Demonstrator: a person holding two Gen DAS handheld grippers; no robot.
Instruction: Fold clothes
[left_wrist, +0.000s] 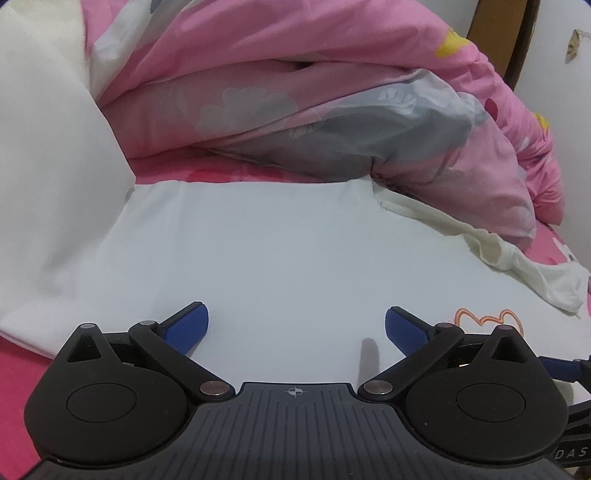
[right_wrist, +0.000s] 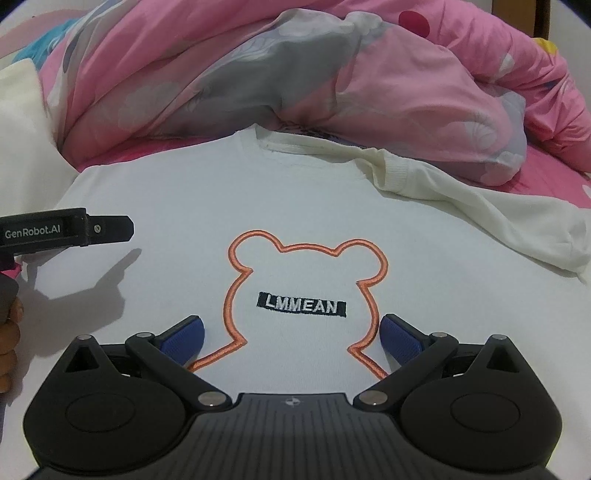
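Note:
A white sweatshirt (right_wrist: 295, 206) lies flat on the bed, front up, with an orange bear outline (right_wrist: 306, 291) and a black "LMMEAN" label (right_wrist: 302, 307). Its collar (right_wrist: 295, 146) points away from me and its right sleeve (right_wrist: 498, 218) lies crumpled to the side. My right gripper (right_wrist: 291, 332) hovers open over the bear print, nothing between its blue pads. My left gripper (left_wrist: 296, 326) is open above the plain left part of the sweatshirt (left_wrist: 277, 251). The right wrist view shows the left gripper (right_wrist: 110, 229) from the side at the far left, held by a hand (right_wrist: 9, 339).
A bunched pink and grey duvet (right_wrist: 277, 74) is heaped just behind the sweatshirt's collar. A white pillow (left_wrist: 44, 147) stands at the left. The pink bedsheet (left_wrist: 22, 373) shows at the near left and the far right (right_wrist: 554, 166).

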